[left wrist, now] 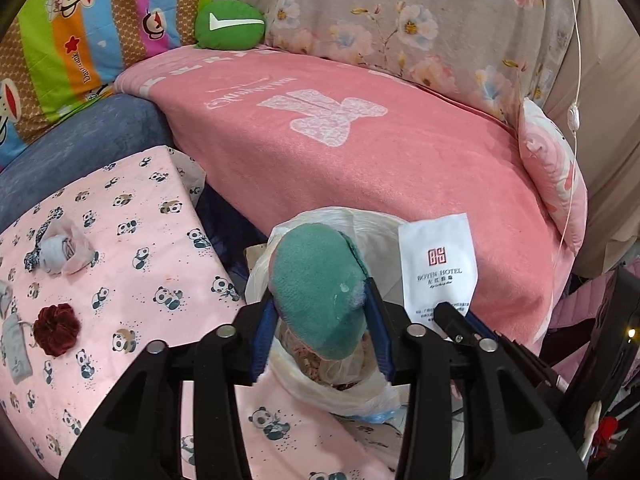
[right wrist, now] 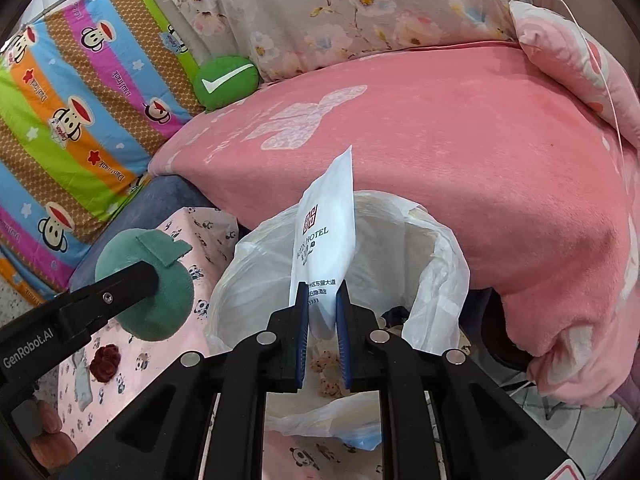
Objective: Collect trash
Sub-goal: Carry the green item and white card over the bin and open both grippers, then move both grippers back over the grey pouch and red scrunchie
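I hold two pieces of trash above the bin bag (right wrist: pixel 432 248), which stands open just below and in front of both my tools. My left tool (left wrist: pixel 320 328) carries the green plush piece (left wrist: pixel 320 292); its blue pads sit on both sides of it, but I cannot tell if they press it or have let it loose. My right tool (right wrist: pixel 322 320) has the white hotel packet (right wrist: pixel 328 248) standing upright between its pads, over the mouth of the bag; here too I cannot say for sure that the grip is firm.

I judge that the step is the drop. To do it well I should keep each piece over the middle of the opening, not over the thin rim, which is soft and can fold in. The plush piece is large, so I think it should go in first, or apart from the packet, so they do not push each other out.

Behind the bag is the sofa with the pink blanket (left wrist: pixel 360 152), close enough to catch a packet that falls forward. To the left of my left tool is the tabletop with the panda cloth (left wrist: pixel 132 260). On it lie a crumpled wrapper (left wrist: pixel 60 254) and a dark red flower-like thing (left wrist: pixel 54 328), well apart from the bag.
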`<state>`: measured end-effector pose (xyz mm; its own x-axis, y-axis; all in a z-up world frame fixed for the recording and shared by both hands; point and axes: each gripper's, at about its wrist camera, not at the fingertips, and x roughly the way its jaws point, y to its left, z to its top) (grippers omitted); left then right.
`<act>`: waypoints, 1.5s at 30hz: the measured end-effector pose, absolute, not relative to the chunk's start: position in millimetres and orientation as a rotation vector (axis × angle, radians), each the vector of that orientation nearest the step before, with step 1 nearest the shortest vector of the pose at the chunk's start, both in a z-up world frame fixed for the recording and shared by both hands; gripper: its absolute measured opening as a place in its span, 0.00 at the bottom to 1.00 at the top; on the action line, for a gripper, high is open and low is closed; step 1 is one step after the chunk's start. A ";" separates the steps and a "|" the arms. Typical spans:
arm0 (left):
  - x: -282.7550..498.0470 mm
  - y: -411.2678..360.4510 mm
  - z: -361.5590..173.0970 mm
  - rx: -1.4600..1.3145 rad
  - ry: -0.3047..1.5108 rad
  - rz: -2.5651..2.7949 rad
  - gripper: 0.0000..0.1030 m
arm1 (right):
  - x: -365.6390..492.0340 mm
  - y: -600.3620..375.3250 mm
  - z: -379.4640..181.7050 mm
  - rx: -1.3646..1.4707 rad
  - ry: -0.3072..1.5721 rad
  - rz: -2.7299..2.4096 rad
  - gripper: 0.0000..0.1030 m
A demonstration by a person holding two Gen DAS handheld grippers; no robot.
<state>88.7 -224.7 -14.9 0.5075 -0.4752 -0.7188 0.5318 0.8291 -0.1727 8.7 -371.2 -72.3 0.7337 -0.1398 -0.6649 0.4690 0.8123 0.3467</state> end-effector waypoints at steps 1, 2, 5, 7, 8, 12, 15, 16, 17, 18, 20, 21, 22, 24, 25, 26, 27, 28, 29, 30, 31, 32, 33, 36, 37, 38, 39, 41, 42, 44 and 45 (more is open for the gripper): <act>88.7 -224.1 -14.0 0.068 0.833 -0.593 0.57 | 9.0 -371.1 -72.4 0.529 0.668 -0.358 0.17; 88.7 -222.5 -13.1 0.067 0.823 -0.578 0.61 | 8.7 -371.1 -72.3 0.529 0.664 -0.361 0.19; 92.0 -215.8 -11.2 0.053 0.805 -0.539 0.73 | 10.0 -371.0 -72.5 0.532 0.657 -0.353 0.31; 95.4 -209.9 -11.6 0.038 0.814 -0.528 0.73 | 12.1 -367.8 -72.1 0.525 0.658 -0.345 0.31; 96.8 -207.1 -12.1 0.034 0.818 -0.521 0.73 | 13.5 -365.8 -71.6 0.524 0.660 -0.340 0.31; 100.1 -195.5 -15.2 0.034 0.823 -0.488 0.73 | 17.6 -354.8 -71.1 0.518 0.668 -0.323 0.31; 102.5 -184.5 -18.4 0.020 0.833 -0.473 0.73 | 20.7 -345.4 -70.9 0.514 0.675 -0.312 0.39; 103.1 -180.2 -19.1 0.015 0.836 -0.466 0.73 | 21.5 -343.2 -70.8 0.513 0.676 -0.307 0.40; 103.5 -176.4 -19.8 0.013 0.837 -0.459 0.73 | 22.7 -339.4 -70.4 0.509 0.679 -0.301 0.40; 103.9 -172.5 -20.3 0.011 0.837 -0.452 0.73 | 23.9 -335.5 -69.9 0.502 0.682 -0.296 0.40; 104.5 -164.9 -20.7 0.006 0.840 -0.441 0.73 | 26.8 -327.4 -68.4 0.487 0.690 -0.285 0.41; 104.7 -159.9 -20.7 0.000 0.840 -0.437 0.73 | 27.8 -323.4 -67.5 0.483 0.692 -0.281 0.42; 104.9 -156.8 -20.6 -0.004 0.841 -0.432 0.73 | 28.4 -320.1 -66.7 0.481 0.693 -0.278 0.44; 105.3 -148.1 -21.1 -0.011 0.844 -0.421 0.73 | 29.5 -311.8 -64.5 0.473 0.692 -0.268 0.47; 105.4 -143.8 -21.4 -0.015 0.844 -0.415 0.73 | 30.4 -307.4 -63.3 0.467 0.693 -0.262 0.47; 105.7 -139.9 -22.0 -0.020 0.845 -0.410 0.73 | 31.3 -304.0 -62.8 0.462 0.695 -0.257 0.47; 106.0 -134.7 -22.6 -0.024 0.847 -0.405 0.73 | 32.3 -299.7 -62.2 0.457 0.698 -0.251 0.47; 106.0 -129.9 -23.1 -0.029 0.848 -0.399 0.73 | 32.9 -296.1 -62.0 0.454 0.700 -0.247 0.47; 106.1 -125.0 -23.5 -0.033 0.848 -0.392 0.73 | 33.9 -291.9 -61.3 0.449 0.703 -0.242 0.47; 106.3 -120.0 -23.9 -0.039 0.849 -0.384 0.73 | 34.8 -287.5 -60.8 0.444 0.705 -0.237 0.47; 106.5 -115.8 -24.2 -0.044 0.850 -0.377 0.73 | 36.0 -285.2 -60.3 0.440 0.707 -0.233 0.47; 107.0 -110.5 -24.8 -0.051 0.852 -0.370 0.73 | 36.8 -281.3 -60.0 0.434 0.710 -0.228 0.47; 107.5 -105.2 -25.4 -0.056 0.854 -0.362 0.73 | 37.5 -277.1 -60.0 0.428 0.714 -0.223 0.47; 108.8 -90.6 -27.2 -0.069 0.856 -0.339 0.73 | 39.6 -265.4 -59.8 0.413 0.722 -0.209 0.47; 109.2 -86.0 -27.7 -0.073 0.857 -0.331 0.73 | 40.4 -262.4 -59.6 0.409 0.724 -0.205 0.47; 109.4 -81.0 -28.2 -0.077 0.857 -0.322 0.73 | 41.4 -258.7 -59.8 0.405 0.727 -0.200 0.47; 109.5 -76.7 -28.7 -0.080 0.857 -0.316 0.73 | 42.2 -254.6 -59.8 0.401 0.730 -0.195 0.47; 109.1 -66.3 -29.3 -0.083 0.853 -0.299 0.73 | 44.4 -247.2 -59.8 0.392 0.736 -0.184 0.47; 108.9 -62.4 -29.6 -0.085 0.852 -0.291 0.73 | 45.0 -243.5 -59.9 0.388 0.738 -0.178 0.47; 108.7 -52.4 -30.7 -0.090 0.851 -0.270 0.73 | 47.0 -234.3 -59.9 0.378 0.746 -0.165 0.47; 108.7 -47.5 -31.9 -0.097 0.854 -0.259 0.73 | 48.6 -230.2 -59.8 0.374 0.749 -0.159 0.47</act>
<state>108.7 -47.5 -31.9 0.6278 -0.2642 -0.7322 0.1869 0.9643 -0.1877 48.6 -230.2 -59.8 0.7242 -0.0089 -0.6895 0.2721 0.9224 0.2740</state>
